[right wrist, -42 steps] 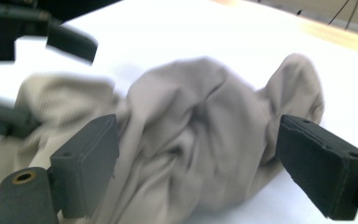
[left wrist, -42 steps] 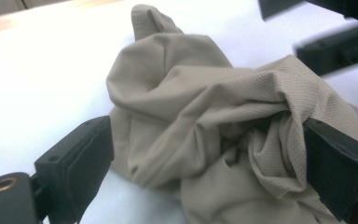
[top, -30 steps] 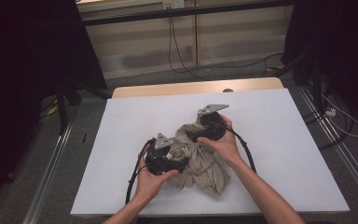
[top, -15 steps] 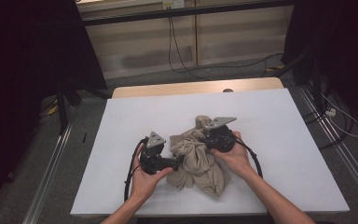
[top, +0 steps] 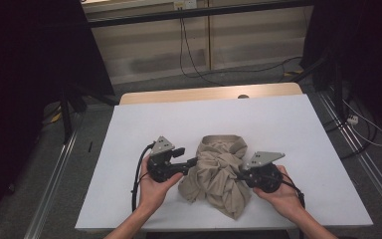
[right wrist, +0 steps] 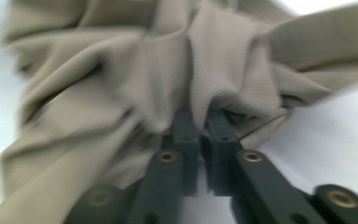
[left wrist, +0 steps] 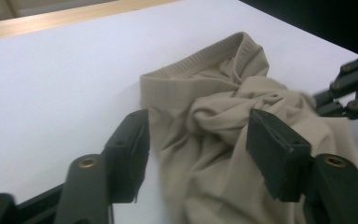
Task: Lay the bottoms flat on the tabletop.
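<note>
A crumpled beige garment (top: pixel 219 172) lies mid-way across the white surface (top: pixel 288 129). The left hand-held gripper (left wrist: pixel 196 140), jaws spread, straddles the garment's left edge; the right hand-held gripper (right wrist: pixel 204 126) pinches a fold on its right side.

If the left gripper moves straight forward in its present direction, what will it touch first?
Most likely the beige garment: the left gripper is open, with crumpled cloth directly ahead between its jaws.
</note>
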`<state>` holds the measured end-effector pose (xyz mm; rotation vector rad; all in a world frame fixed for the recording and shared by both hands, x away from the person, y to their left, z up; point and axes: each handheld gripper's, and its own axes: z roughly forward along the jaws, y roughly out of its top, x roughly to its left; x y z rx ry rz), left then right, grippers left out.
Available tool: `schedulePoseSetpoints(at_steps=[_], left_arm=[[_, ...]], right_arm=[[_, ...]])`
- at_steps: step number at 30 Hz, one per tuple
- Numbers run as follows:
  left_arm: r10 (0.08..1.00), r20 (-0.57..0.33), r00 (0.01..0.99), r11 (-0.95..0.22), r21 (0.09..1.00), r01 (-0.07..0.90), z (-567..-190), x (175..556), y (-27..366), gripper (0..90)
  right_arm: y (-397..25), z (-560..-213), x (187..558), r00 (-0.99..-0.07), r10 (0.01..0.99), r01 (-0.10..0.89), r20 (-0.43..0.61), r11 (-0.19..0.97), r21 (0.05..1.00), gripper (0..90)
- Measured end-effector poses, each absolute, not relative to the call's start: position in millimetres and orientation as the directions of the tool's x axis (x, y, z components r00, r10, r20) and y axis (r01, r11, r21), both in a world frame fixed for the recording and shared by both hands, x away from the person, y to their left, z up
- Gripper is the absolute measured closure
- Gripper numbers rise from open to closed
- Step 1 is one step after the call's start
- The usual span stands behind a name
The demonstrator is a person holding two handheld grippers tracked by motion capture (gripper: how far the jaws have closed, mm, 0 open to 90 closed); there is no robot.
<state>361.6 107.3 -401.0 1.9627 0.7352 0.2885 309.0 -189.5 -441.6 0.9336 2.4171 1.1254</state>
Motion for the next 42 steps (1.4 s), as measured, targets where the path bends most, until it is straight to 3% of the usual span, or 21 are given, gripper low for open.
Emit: schedulePoseSetpoints(at_steps=[3,7,8,9,12,16,18,21,23,24,25,28,30,34,37,39,40,42], left_arm=[[0.549,-0.1,0.83,-0.37,0.861,0.348,-403.1,360.8,89.8,43.5],[0.486,-0.063,0.872,-0.475,0.818,0.325,-420.2,357.2,66.6,38.3],[0.465,-0.07,0.882,-0.5,0.801,0.328,-428.2,354.9,63.2,46.7],[0.445,-0.078,0.892,-0.522,0.787,0.329,-435.4,352.3,62.0,46.7],[0.405,-0.09,0.91,-0.56,0.763,0.324,-443.0,342.4,65.3,73.7],[0.36,-0.112,0.926,-0.586,0.745,0.318,-440.8,328.2,73.5,81.9],[0.333,-0.129,0.934,-0.598,0.737,0.315,-441.1,319.0,76.3,82.6],[0.306,-0.125,0.944,-0.611,0.735,0.295,-440.4,307.8,81.1,82.6],[0.334,-0.137,0.932,-0.581,0.749,0.318,-437.8,306.7,86.3,81.3],[0.335,-0.14,0.932,-0.571,0.756,0.319,-436.7,308.6,88.0,79.0],[0.351,-0.14,0.926,-0.552,0.768,0.325,-433.7,311.7,90.7,74.8],[0.384,-0.151,0.911,-0.491,0.802,0.34,-424.6,320.5,98.3,60.1],[0.428,-0.148,0.892,-0.434,0.832,0.346,-417.2,327.8,103.8,53.6],[0.467,-0.153,0.871,-0.39,0.849,0.358,-412.3,341.0,107.7,55.1],[0.507,-0.137,0.851,-0.423,0.821,0.384,-421.9,358.5,104.3,54.3],[0.531,-0.128,0.837,-0.454,0.792,0.409,-432.2,369.5,100.1,50.5],[0.546,-0.113,0.83,-0.474,0.775,0.418,-437.3,374.2,97.7,50.5],[0.557,-0.093,0.826,-0.509,0.747,0.428,-447.0,381.8,93.6,49.0]], right_arm=[[-184.9,-445.9,296.3,-0.762,0.648,0.421,-0.015,0.512,0.748,87.7],[-180.4,-446.7,289.6,-0.777,0.629,0.407,-0.018,0.524,0.748,87.0],[-183.4,-445.0,291.4,-0.774,0.633,0.413,0.0,0.505,0.758,80.3],[-183.4,-445.0,291.4,-0.774,0.633,0.413,0.0,0.505,0.758,80.3],[-192.9,-434.9,291.5,-0.744,0.669,0.42,0.013,0.451,0.788,61.7],[-201.2,-419.1,290.8,-0.703,0.711,0.382,-0.005,0.384,0.84,49.5],[-198.5,-414.3,295.0,-0.704,0.71,0.356,-0.007,0.362,0.862,47.9],[-184.8,-416.0,302.0,-0.723,0.69,0.336,-0.008,0.362,0.87,46.7],[-173.5,-423.5,306.6,-0.745,0.667,0.344,-0.02,0.409,0.845,59.1],[-169.3,-430.4,307.4,-0.758,0.652,0.354,-0.014,0.43,0.83,74.8],[-168.0,-434.2,306.9,-0.772,0.636,0.362,-0.002,0.442,0.821,82.0],[-165.9,-441.8,296.8,-0.799,0.602,0.37,-0.009,0.502,0.781,86.6],[-169.6,-442.9,287.4,-0.807,0.59,0.378,-0.001,0.518,0.767,86.9],[-180.0,-447.2,272.9,-0.821,0.57,0.401,0.023,0.548,0.734,86.9],[-186.5,-449.6,266.0,-0.823,0.567,0.419,0.043,0.553,0.72,83.9],[-190.1,-446.0,268.2,-0.807,0.589,0.425,0.046,0.524,0.738,62.5],[-190.1,-446.0,268.2,-0.807,0.589,0.425,0.046,0.524,0.738,62.5],[-192.1,-442.3,272.0,-0.787,0.616,0.425,0.039,0.496,0.757,52.8]])
